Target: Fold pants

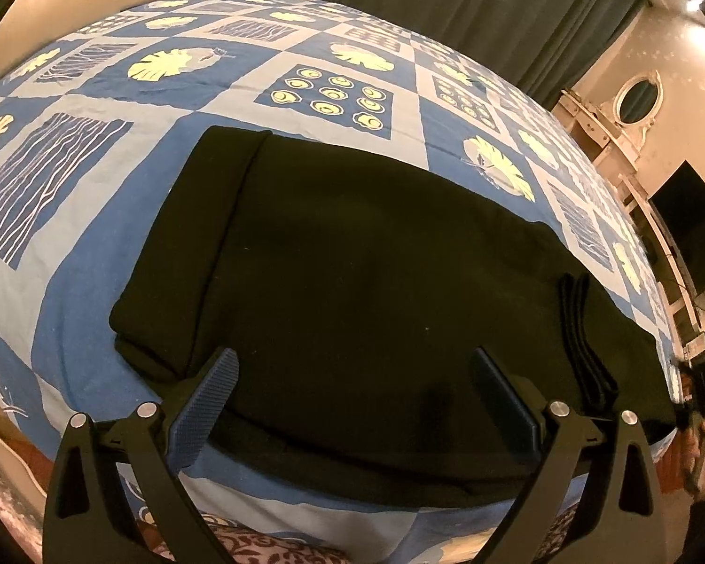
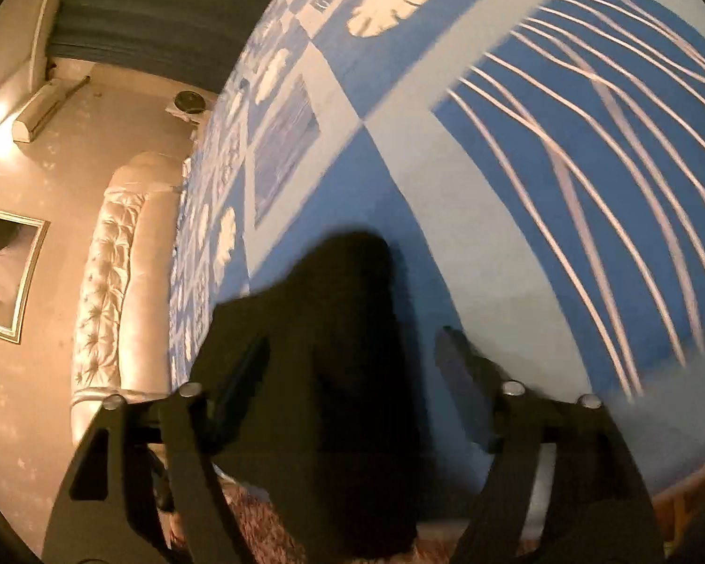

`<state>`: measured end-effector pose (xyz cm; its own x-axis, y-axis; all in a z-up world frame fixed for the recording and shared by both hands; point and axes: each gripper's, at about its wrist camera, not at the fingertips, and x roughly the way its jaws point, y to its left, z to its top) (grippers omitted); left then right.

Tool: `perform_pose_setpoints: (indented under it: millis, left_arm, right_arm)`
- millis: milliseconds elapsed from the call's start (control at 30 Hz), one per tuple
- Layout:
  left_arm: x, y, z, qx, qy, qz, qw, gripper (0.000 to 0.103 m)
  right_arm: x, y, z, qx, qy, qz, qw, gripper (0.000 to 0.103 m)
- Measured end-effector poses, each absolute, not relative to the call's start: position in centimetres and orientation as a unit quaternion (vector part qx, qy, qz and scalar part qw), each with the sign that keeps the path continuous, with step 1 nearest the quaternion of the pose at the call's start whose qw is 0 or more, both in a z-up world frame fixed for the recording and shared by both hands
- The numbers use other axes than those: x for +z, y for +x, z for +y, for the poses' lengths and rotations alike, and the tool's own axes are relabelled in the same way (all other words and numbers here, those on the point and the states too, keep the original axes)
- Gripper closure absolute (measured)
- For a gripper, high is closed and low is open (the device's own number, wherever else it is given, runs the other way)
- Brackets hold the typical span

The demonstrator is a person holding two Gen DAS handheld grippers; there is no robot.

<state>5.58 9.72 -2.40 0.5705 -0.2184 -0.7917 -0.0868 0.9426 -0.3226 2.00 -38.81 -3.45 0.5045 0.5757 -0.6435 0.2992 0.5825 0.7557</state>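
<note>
Black pants (image 1: 352,244) lie folded into a broad rectangle on the blue patterned bedspread (image 1: 211,94), with a doubled band of cloth (image 1: 583,329) at their right end. My left gripper (image 1: 355,371) hovers open over the pants' near edge, with both blue pads over the cloth and clear of it. In the blurred right wrist view, one end of the pants (image 2: 348,329) lies between the wide-apart fingers of my right gripper (image 2: 352,352). The right finger (image 2: 456,352) stands clear of the cloth. The left finger (image 2: 244,366) is dark against it.
The bed's near edge runs just under both grippers, with a patterned rug (image 1: 258,545) below. A tufted headboard (image 2: 113,282) bounds one side. A curtain (image 1: 470,9), a dresser with an oval mirror (image 1: 634,98) and a dark screen (image 1: 691,230) stand past the far side.
</note>
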Motion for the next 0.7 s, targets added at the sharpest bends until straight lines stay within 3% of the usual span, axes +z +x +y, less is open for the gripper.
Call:
perform_pose_setpoints:
  millis: [267,333,367,400,700]
  left_arm:
    - [-2.5,5.6,9.7,-0.038,-0.16,0.462,0.872,0.005]
    - [-2.5,5.5,9.6,-0.038,-0.16,0.462,0.872,0.005]
    - [-2.5,5.5,9.5,-0.039,-0.16,0.462,0.872,0.005]
    - [-2.5,5.5,9.6,-0.04,-0.162,0.461,0.871,0.005]
    - [-2.4,5.4,9.9,-0.05,-0.168,0.46,0.871,0.005]
  right_arm:
    - [-4.4,-3.2,-37.2,0.127,0.473,0.524,0.696,0.027]
    - [-4.4,-3.2,-36.7,0.131,0.455,0.532,0.702,0.055]
    - [-4.4,-3.2,-36.4,0.135,0.433,0.541,0.709,0.066]
    - [-4.2,-2.9,-36.2,0.133,0.417,0.544,0.716,0.07]
    - [-4.8,-3.2,-37.3,0.153,0.363,0.533,0.749,0.077]
